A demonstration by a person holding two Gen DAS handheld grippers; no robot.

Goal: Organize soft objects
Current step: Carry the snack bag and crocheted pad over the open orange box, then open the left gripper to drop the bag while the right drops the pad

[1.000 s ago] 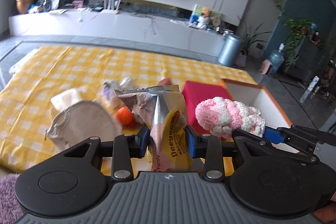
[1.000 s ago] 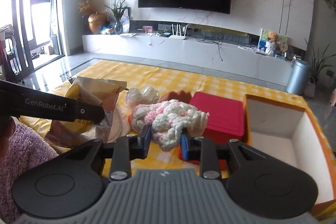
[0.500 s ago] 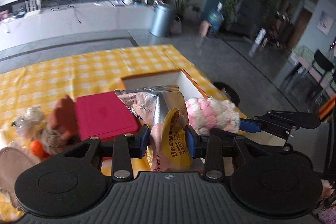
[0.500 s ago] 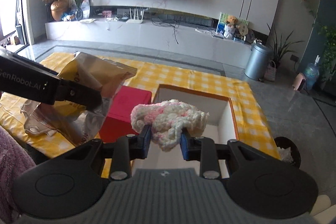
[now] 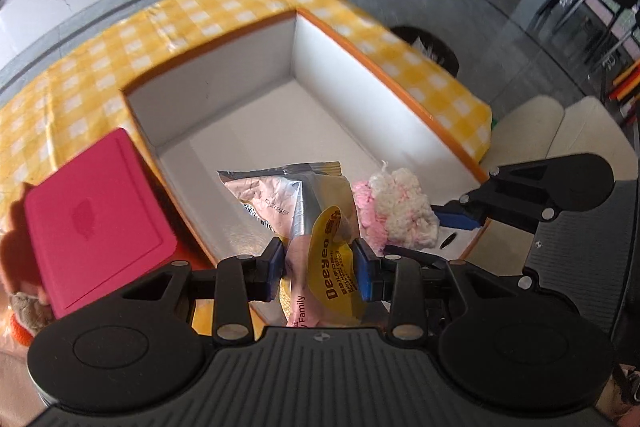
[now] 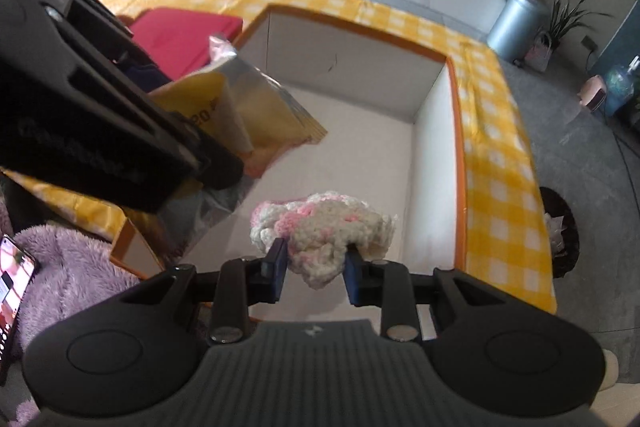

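Left gripper (image 5: pixel 320 265) w/ blue pads is clamped on a crinkled silver-and-yellow foil snack bag (image 5: pixel 308 211); bag sticks up and fwd from the jaws, lettering "Deeyeo" readable on the yellow part. Bag hangs over the near-left part of the big open white box with orange rim (image 5: pixel 404 89), not touching the box floor as far as can be seen. Right wrist view shows the same snack bag (image 6: pixel 256 107) at left, above the box interior, held by the black body of the left gripper (image 6: pixel 216 167).

Right gripper (image 6: pixel 314 277) is closed tight on a fluffy pink-and-white crocheted yarn piece (image 6: pixel 320 231), pads pressed into its lower sides, yarn bulging above them. It hangs over the near part of the box (image 6: pixel 460 131), approx mid-width. In the left wrist view the yarn piece (image 5: pixel 394 209) sits just beside the snack bag on its right, w/ the right gripper (image 5: pixel 460 221) reaching in from the right edge.

Box interior is bare white. Box stands on a yellow-and-white checked tablecloth (image 5: pixel 92 67). Flat red square lid-like box (image 5: pixel 96 215) lies just left of the white box, touching or nearly touching its left wall. Brown plush toy (image 5: pixel 24 303) pokes out at the lid's near-left corner, partly hidden. Grey cylindrical bin (image 6: pixel 516 23) stands on the floor beyond the table.
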